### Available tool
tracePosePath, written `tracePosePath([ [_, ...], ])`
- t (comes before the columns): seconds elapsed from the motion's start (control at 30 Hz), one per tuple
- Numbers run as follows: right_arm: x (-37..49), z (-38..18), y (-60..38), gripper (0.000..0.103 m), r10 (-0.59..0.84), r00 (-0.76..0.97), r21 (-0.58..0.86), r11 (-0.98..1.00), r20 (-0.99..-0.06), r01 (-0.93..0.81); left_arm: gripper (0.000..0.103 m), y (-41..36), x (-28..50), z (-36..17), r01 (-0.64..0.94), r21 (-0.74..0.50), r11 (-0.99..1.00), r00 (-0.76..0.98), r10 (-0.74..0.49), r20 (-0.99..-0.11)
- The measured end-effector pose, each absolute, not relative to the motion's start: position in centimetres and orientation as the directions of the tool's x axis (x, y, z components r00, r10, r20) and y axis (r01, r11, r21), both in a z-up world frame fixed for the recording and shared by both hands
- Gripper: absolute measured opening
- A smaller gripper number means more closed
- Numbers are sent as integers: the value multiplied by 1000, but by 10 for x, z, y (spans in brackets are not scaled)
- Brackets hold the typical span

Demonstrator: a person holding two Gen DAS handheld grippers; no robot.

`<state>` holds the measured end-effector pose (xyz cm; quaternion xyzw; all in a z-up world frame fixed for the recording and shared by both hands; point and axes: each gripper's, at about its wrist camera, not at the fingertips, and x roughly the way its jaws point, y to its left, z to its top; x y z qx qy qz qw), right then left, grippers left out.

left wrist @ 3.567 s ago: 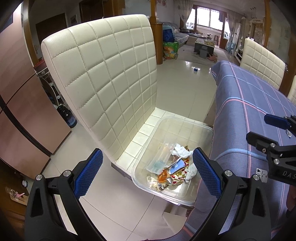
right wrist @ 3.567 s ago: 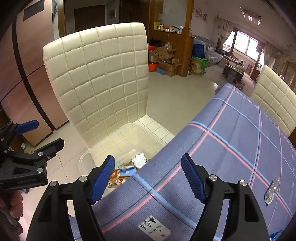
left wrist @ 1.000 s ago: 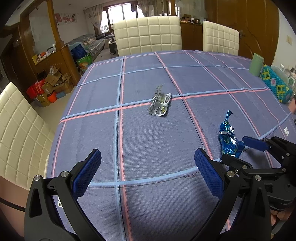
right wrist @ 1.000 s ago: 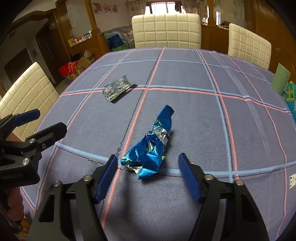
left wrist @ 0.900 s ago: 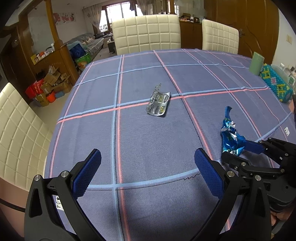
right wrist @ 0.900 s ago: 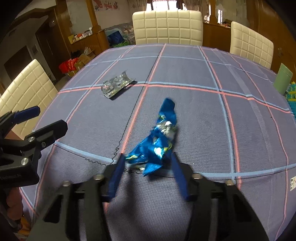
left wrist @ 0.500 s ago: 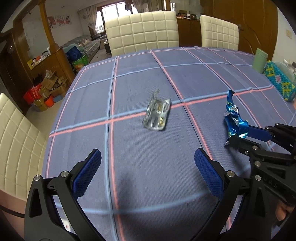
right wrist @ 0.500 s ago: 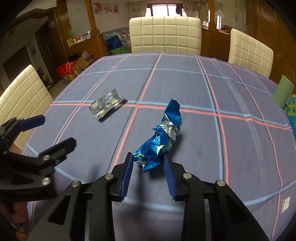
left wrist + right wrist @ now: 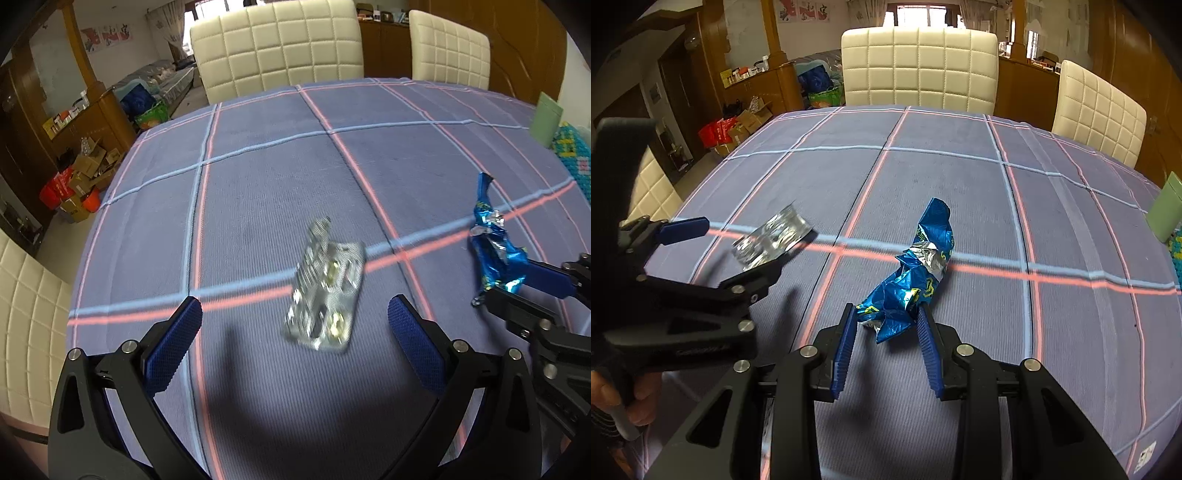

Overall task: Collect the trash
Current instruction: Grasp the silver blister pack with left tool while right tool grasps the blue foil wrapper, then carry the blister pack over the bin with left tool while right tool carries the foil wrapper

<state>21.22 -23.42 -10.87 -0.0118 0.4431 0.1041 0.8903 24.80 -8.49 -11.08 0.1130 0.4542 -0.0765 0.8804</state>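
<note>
Blue foil wrapper clamped in right claw, raised off checked surface. Left claw spread wide, released, around silver blister pack.

a crumpled blue foil wrapper with silver lining stands tilted, its lower end pinched. a silver pill pack, bent at one end, lies flat nearby, apart.

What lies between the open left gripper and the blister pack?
Only bare tablecloth, in the left wrist view: the left gripper is open, and the blister pack lies just ahead between its fingertips, untouched.
</note>
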Motion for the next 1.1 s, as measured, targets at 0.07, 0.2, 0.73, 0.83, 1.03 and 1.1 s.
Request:
tracePosePath([
  [0.07,217,-110,-234,33,180,585,78,978,-791,-195,99,-85,259,-117,246,128,961,564,-34,-825],
  [0.2,221,-111,-232,33,181,589,80,978,-787,-193,99,-83,265,-124,247,121,961,562,-40,-826],
  [0.73,190,-92,-223,33,193,602,76,974,-775,-215,38,-68,241,-110,245,-1,969,509,-130,-851],
  [0.83,179,-86,-217,33,203,608,75,971,-768,-229,38,-62,227,-105,234,4,972,520,-121,-845],
  [1.03,157,-69,-199,33,222,621,60,961,-752,-270,38,-47,195,-87,211,23,977,557,-100,-824],
  [1.1,151,-62,-192,33,227,629,52,958,-744,-283,38,-42,185,-79,203,35,979,576,-90,-813],
])
